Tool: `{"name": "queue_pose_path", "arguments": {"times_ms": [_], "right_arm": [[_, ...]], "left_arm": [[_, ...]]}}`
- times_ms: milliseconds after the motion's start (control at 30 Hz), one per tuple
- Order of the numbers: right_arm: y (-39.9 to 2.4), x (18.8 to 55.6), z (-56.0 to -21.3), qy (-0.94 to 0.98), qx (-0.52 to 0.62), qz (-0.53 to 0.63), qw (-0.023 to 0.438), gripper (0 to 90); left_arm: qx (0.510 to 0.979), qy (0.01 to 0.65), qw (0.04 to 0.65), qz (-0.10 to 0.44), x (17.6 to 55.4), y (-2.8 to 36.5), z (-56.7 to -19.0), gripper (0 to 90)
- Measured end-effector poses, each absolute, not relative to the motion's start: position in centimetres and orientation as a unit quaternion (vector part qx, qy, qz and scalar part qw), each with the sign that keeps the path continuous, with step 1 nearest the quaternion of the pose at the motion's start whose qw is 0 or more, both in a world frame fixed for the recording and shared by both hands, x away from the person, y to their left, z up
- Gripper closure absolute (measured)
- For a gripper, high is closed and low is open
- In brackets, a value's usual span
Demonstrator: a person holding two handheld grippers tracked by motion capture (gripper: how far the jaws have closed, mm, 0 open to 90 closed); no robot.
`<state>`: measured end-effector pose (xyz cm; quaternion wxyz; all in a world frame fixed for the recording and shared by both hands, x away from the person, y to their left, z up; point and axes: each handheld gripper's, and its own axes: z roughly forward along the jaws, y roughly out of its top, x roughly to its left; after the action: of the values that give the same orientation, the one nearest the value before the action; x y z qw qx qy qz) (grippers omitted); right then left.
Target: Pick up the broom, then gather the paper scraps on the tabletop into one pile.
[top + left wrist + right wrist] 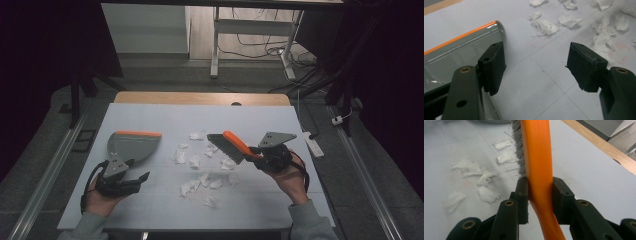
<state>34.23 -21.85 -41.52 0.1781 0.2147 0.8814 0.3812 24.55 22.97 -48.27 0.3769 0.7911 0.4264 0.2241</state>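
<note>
**Dustpan beside open left fingers, brush clamped at right**

At far left on the white bench (pixel 165 112): grey dustpan (pixel 131 145) with orange front edge, lying flat, mouth toward the far side. Just nearer the person, left gripper (pixel 142 177), held low over the bench, fingers (pixel 492 67) spread wide with nothing between them. In the left gripper view, dustpan (pixel 456 55) just beside and behind the left-hand finger, outside the gap, not gripped; bare bench surface between the two pads.

Toward the middle: scraps of crumpled white paper (pixel 194 161) scattered across the bench, between dustpan and brush, some nearer the person.

Right of the middle: brush (pixel 231 145) with orange handle and grey bristles, raised and tilted above the paper, bristle end pointing left. Right gripper (pixel 257 156) closed tight on the orange handle; in the right gripper view, both fingers (pixel 522 195) pressed flat against the handle's sides, bristles beyond them, paper scraps (pixel 484 177) lying on the bench to their left.
</note>
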Motion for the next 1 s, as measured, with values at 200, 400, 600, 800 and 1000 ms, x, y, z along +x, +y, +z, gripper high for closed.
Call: {"name": "queue_pose_path", "arguments": {"times_ms": [200, 400, 600, 800, 1000], "right_arm": [[-22.2, 34.4, -41.5, 0.879, 0.224, 0.378, 0.186, 69.0], [-22.4, 34.6, -41.6, 0.875, 0.233, 0.379, 0.192, 69.0], [-22.7, 34.9, -41.5, 0.872, 0.242, 0.376, 0.198, 69.1], [-22.9, 37.3, -41.4, 0.872, 0.259, 0.364, 0.199, 69.2], [-22.7, 40.2, -41.3, 0.877, 0.279, 0.333, 0.204, 69.5]], "left_arm": [[0.789, 0.434, 0.377, 0.216, 24.8, 23.2, -48.5, 29.2], [0.789, 0.440, 0.374, 0.208, 25.0, 23.3, -48.8, 26.9], [0.792, 0.437, 0.375, 0.202, 25.1, 23.2, -48.9, 26.6], [0.797, 0.430, 0.373, 0.200, 25.1, 23.0, -49.1, 26.4], [0.797, 0.432, 0.375, 0.194, 24.9, 23.1, -49.4, 26.4]]}}
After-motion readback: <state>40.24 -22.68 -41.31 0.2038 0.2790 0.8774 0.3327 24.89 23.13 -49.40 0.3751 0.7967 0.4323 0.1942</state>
